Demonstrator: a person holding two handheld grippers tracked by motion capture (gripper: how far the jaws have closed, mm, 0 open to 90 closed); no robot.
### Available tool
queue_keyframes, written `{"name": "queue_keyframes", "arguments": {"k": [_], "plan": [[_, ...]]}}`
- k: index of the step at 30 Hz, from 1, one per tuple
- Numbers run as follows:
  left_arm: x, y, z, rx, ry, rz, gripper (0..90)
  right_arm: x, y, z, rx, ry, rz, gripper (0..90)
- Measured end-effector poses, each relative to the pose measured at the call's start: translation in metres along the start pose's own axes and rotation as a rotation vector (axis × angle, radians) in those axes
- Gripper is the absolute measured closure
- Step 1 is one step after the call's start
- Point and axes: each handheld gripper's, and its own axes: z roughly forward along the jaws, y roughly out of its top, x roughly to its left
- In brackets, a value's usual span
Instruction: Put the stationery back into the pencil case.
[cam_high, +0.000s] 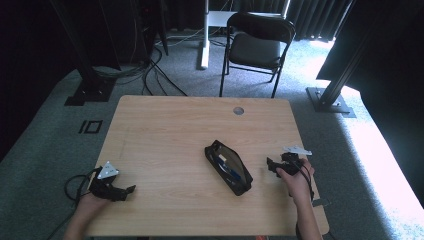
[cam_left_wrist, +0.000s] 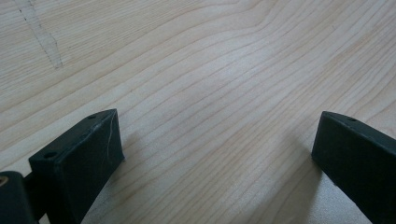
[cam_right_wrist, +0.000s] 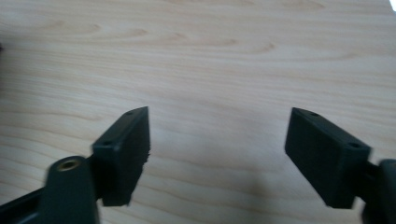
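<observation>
- My left gripper (cam_high: 131, 189) sits at the near left corner of the table (cam_high: 165, 130), its jaws spread wide with nothing but bare wood grain between them in the left gripper view (cam_left_wrist: 217, 158).
- My right gripper (cam_high: 270, 164) hovers just right of the pencil case (cam_high: 228, 167), jaws also spread apart and empty; in the right gripper view (cam_right_wrist: 217, 149) I see only tabletop between them.
- The pencil case lies near the middle of the table, a little toward my side, set at a slant. It looks unzipped, with what I take to be pens, one of them blue, showing inside.
- My reading: the case is what I am about to work on, and the right gripper is nearest to it, while the left is well apart from it.
- Risk one: the case is soft and lies loose on smooth wood. If I push at it with one gripper alone, it may slide or spin instead of letting me get a hold.
- Risk two: with the mouth open, lifting or tipping the case by its far end could spill the pens across the table.
- Risk three: the right gripper view does not show the case, so closing now would pinch air; I need to turn toward it first.
- Risk four: the trailing cable (cam_high: 72, 182) by my left hand (cam_high: 90, 205) could snag as I reach across.
</observation>
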Motion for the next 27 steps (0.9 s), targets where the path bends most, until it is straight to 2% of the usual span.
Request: {"name": "queue_keyframes", "arguments": {"k": [7,9,16,20,23,27], "plan": [[0.0,0.0,0.0,0.0,0.0,0.0,2.1,-0.008,-0.013,-0.001,0.031,-0.034,0.001,18.1],[0.0,0.0,0.0,0.0,0.0,0.0,2.1,-0.009,-0.017,-0.001,0.043,-0.038,0.019,18.1],[0.0,0.0,0.0,0.0,0.0,0.0,2.1,-0.012,-0.026,-0.008,0.054,-0.048,0.022,18.0],[0.0,0.0,0.0,0.0,0.0,0.001,2.1,-0.013,-0.034,-0.012,0.1,-0.069,0.039,17.5],[0.0,0.0,0.0,0.0,0.0,-0.001,2.1,-0.014,-0.041,-0.014,0.079,-0.081,0.021,15.4],[0.0,0.0,0.0,0.0,0.0,-0.001,2.1,-0.015,-0.048,-0.016,0.029,-0.122,0.06,14.8]]}}
